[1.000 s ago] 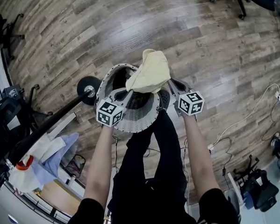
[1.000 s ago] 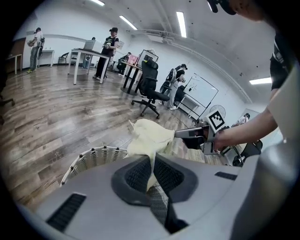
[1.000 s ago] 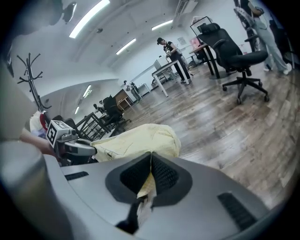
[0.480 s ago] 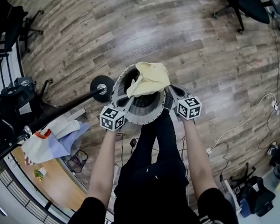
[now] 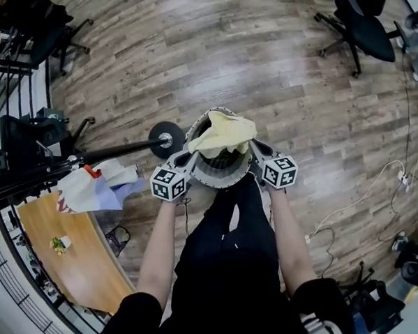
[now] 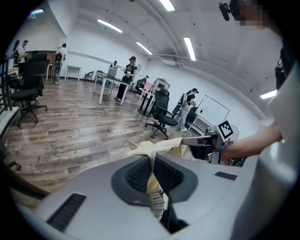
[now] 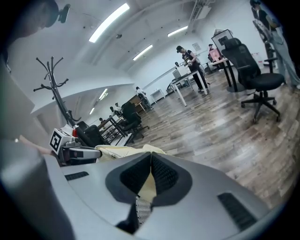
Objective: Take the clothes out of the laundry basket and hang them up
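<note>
Left gripper [image 6: 151, 163]: clenched on one edge of the yellow garment [image 5: 225, 134]; cloth pinched between the ribbed pads, with a fold sticking out past the tips.
Right gripper [image 7: 150, 169]: clamped on the opposite edge of the same garment; a pale strip runs down between its pads.
Garment: held up and spread between the two grippers, bunched in the middle. From the head view, sits directly over the basket opening and covers most of it. Cannot tell whether any part still touches the basket.
Laundry basket [image 5: 219, 182]: round, white, perforated wall, standing on the wood floor [image 5: 201, 51] just ahead of the person's legs. Contents hidden under the garment.
Arms: both stretched forward, one gripper at each side of the basket rim, marker cubes facing up.
Rail [image 5: 119, 150]: black bar ending in a round disc near the basket's left side.
Hung clothes [image 5: 89, 189]: white and light-blue pieces on the rail, well left of the basket.
Table [image 5: 78, 268]: wooden top, lower left, below the rail.
Office chair [image 5: 363, 28]: black, upper right, well apart from the basket.
Cables [image 5: 376, 178]: white, loose on the floor to the right.
</note>
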Tool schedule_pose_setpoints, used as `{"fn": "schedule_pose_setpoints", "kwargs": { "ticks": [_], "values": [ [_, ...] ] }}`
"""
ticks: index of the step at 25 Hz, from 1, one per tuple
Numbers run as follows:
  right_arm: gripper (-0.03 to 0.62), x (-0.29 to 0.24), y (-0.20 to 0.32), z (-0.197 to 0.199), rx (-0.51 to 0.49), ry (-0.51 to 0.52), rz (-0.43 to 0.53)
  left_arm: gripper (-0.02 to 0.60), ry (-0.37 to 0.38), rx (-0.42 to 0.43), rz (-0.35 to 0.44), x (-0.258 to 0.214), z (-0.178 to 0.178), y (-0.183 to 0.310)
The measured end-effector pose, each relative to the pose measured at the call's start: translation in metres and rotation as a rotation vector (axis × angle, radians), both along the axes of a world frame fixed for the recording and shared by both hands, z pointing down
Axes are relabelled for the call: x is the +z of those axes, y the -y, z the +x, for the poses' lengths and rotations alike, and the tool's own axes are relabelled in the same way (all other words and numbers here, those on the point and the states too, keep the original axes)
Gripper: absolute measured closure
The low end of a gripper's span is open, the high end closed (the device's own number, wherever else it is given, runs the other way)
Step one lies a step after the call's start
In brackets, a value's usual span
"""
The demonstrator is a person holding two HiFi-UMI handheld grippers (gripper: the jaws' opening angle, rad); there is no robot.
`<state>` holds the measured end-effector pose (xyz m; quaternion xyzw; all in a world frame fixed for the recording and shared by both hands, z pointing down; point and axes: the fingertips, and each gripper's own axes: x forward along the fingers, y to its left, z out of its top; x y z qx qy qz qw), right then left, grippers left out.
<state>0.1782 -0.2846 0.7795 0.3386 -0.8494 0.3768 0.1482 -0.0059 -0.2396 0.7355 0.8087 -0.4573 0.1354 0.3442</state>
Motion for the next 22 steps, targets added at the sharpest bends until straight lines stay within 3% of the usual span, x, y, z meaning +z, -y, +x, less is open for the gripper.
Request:
{"fn": "schedule_pose_setpoints", "kwargs": {
  "ticks": [14,22],
  "values": [
    [0.582,-0.125,0.008,-0.041,-0.108,0.083,0.156,0.549,0.070,-0.094,0.177,-0.109,-0.037,-0.025],
    [0.582,-0.188,0.025,-0.067,-0.243,0.156,0.249,0.549,0.143,-0.226,0.315,-0.188,-0.052,-0.027]
  ]
}}
